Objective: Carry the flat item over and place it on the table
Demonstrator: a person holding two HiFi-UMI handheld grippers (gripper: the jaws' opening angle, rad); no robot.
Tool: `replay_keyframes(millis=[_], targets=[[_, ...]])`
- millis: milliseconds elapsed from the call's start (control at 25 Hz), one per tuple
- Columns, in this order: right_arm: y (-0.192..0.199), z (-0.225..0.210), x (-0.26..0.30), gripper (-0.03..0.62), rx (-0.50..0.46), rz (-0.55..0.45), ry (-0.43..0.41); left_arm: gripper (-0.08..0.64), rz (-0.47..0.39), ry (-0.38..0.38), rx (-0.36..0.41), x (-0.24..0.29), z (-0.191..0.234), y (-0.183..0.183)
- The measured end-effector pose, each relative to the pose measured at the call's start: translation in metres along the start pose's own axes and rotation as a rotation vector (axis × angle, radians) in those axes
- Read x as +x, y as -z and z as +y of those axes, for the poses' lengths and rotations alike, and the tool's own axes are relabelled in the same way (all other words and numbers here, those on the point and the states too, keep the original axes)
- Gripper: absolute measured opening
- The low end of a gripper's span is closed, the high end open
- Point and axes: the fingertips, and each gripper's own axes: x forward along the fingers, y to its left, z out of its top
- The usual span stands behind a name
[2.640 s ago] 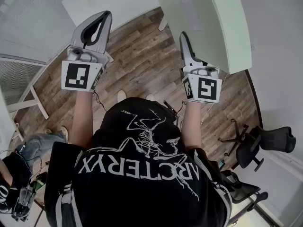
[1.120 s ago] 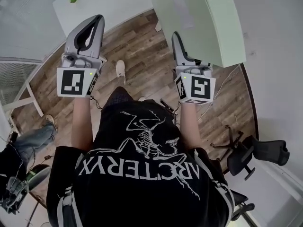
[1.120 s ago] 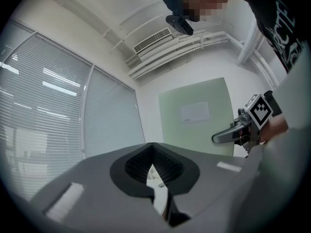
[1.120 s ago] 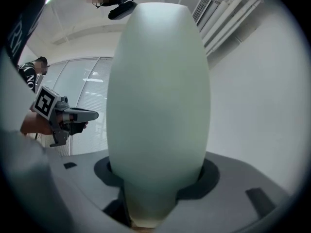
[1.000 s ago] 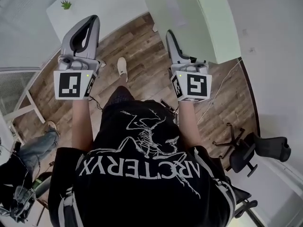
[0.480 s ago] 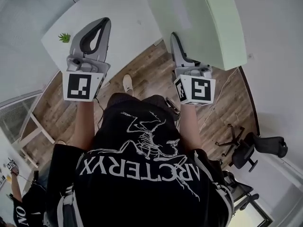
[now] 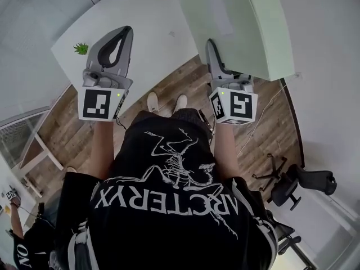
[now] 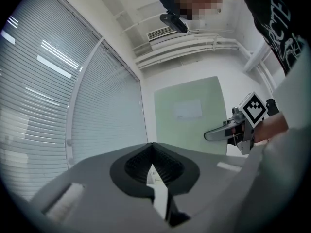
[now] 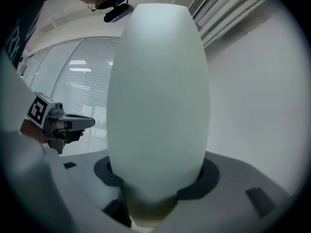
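Now | right hand-held gripper [image 7: 210,43] clamped on one edge of smooth, pale-green flat board [image 7: 239,24], held aloft near matte white worktop [image 7: 149,30] | left hand-held gripper [image 7: 125,31]: ribbed jaws together, empty.
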Motion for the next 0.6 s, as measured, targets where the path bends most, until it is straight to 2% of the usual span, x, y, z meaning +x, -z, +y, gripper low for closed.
replay_keyframes(millis=[200,320,440,600], targets=[[0.012,-0.004,0.016,0.259,0.033,0.001,-0.021,-0.008,0.039,-0.006,-0.005,0.01,-0.005,0.003],[0.035,-0.004,0.028,0.259,0.071,0.046,-0.045,-0.008,0.06,-0.007,-0.007,0.017,-0.008,0.008],[0.064,0.002,0.041,0.259,0.095,0.1,-0.075,-0.008,0.081,0.004,-0.007,0.02,-0.015,0.013],[0.126,0.018,0.068,0.259,0.099,0.178,-0.1,-0.008,0.109,0.016,-0.007,0.02,-0.023,0.021]])
